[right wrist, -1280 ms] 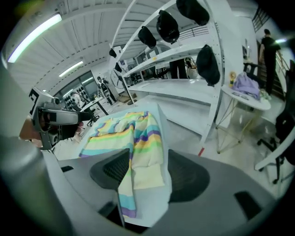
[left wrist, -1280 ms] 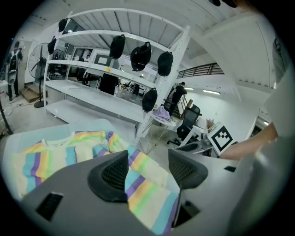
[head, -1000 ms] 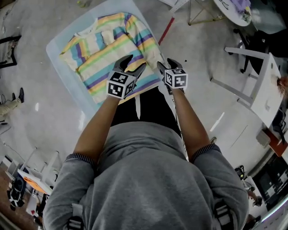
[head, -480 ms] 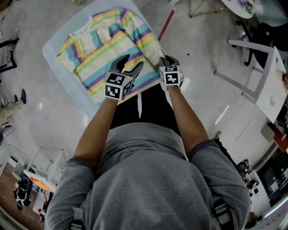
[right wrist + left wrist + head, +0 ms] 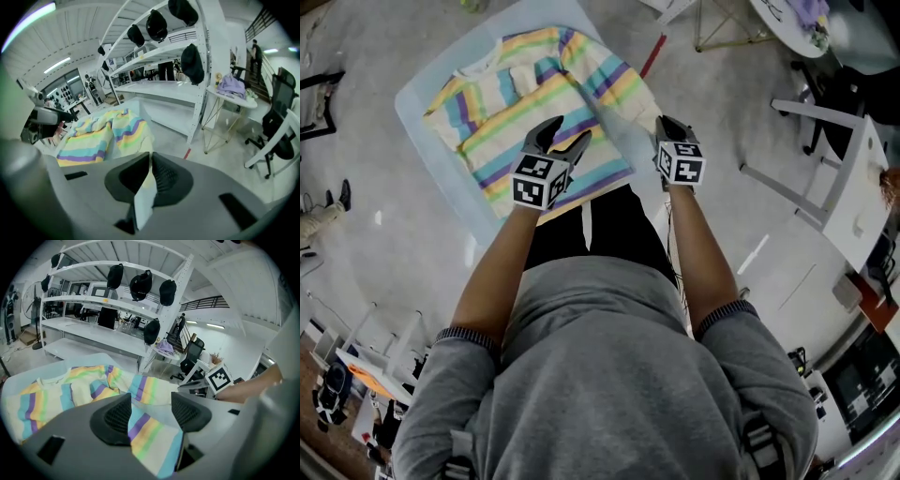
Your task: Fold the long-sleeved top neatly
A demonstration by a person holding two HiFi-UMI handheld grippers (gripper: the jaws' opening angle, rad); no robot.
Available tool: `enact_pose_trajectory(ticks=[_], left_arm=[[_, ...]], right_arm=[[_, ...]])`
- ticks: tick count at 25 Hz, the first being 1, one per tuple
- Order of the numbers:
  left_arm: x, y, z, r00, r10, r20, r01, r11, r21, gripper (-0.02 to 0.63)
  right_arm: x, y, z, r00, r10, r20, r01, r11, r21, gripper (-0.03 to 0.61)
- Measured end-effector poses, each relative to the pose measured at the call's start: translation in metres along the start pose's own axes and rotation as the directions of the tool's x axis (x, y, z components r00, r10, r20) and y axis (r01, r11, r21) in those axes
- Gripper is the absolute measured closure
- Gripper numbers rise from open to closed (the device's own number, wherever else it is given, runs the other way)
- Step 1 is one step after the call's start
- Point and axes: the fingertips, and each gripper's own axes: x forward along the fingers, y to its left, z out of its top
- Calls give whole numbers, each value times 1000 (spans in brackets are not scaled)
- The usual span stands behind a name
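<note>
clamping the right gripper [image 5: 149, 160] onto the pastel-striped long-sleeved fabric top [image 5: 534, 94]

change: the right jaws have just been closing and now stand pressed together on a thin pale fold of the top's fabric, which hangs out between the pads. in the head view that hand has swung outward from the garment's near right corner, past the edge of the light blue rectangular work surface [image 5: 417, 117], and the cloth on that side now trails toward it. whether the pinched piece is a cuff or a hem corner i cannot tell

meaning (judgement): the grasp looks secured, so a fold of the right side seems ready to start. the top otherwise lies spread on the surface, collar away from the person, so most of the folding is not yet done

pose: right gripper tilted steeply down, forearm reaching straight out. left gripper [image 5: 562, 138] hovers over the lower middle of the top, jaws spread wide with nothing pinched, striped fabric showing below the gap
</note>
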Motion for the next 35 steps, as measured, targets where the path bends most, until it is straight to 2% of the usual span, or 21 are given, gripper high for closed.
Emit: enact_pose_trajectory(ticks=[6, 14, 24, 30, 35], left_arm=[[-7, 10, 27, 998, 39, 55, -38, 999, -16, 322], [-13, 17, 61, 989, 91, 114, -89, 996, -21, 322], [-30, 34, 74, 972, 171, 162, -163, 985, -63, 322], [-44, 46, 81, 963, 200, 181, -190, 979, -72, 322], [-60, 57, 87, 953, 219, 208, -207, 975, -78, 322]], right_arm=[[-8, -41, 65, 998, 19, 60, -19, 1000, 0, 546], [-3, -76, 143, 996, 34, 84, -23, 990, -136, 546], [6, -108, 216, 994, 40, 99, -12, 962, -272, 546], [8, -107, 252, 993, 50, 109, -11, 942, -336, 546], [-2, -69, 272, 988, 122, 92, -75, 913, -402, 546]])
